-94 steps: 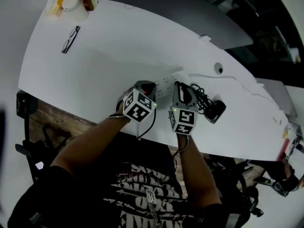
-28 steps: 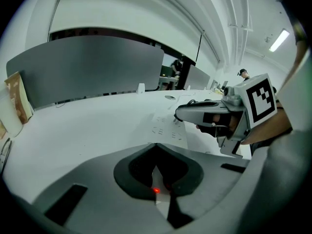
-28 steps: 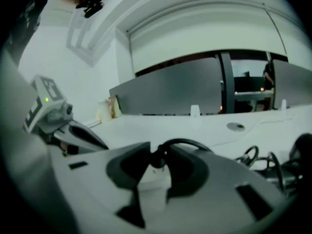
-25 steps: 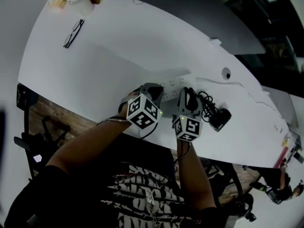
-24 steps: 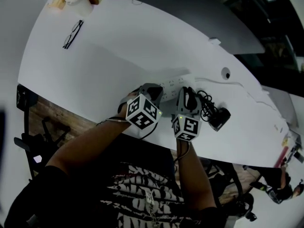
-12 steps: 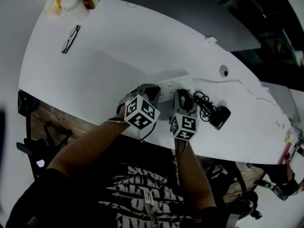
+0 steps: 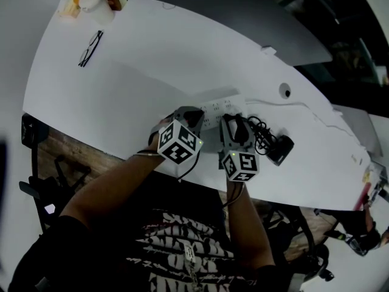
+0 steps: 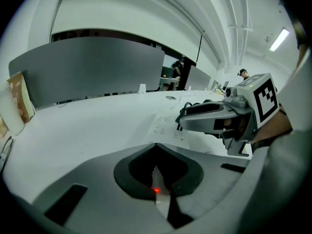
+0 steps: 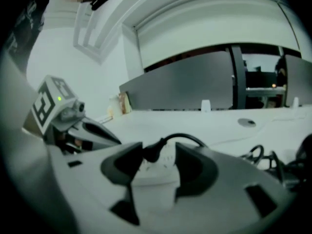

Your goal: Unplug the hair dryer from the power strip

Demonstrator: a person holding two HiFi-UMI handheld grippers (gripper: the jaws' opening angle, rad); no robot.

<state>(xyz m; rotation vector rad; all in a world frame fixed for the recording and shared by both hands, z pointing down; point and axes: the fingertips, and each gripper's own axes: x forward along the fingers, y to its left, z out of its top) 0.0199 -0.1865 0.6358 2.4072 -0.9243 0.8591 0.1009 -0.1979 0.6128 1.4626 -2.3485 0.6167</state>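
Firmly pinch the rigid plug [image 9: 151, 151], not its limp cord [image 9: 186, 136]: your right gripper [image 9: 158, 165], just opening, stands wide around it while your left gripper [image 8: 157, 172] clamps the power strip [image 8: 168, 128].

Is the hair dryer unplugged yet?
Almost. The black plug looks out of its socket, tilted over the power strip. The left hand-held gripper clamps the strip's end. The right hand-held gripper has just been opening its jaws, the plug loose between them. Left: back both away.
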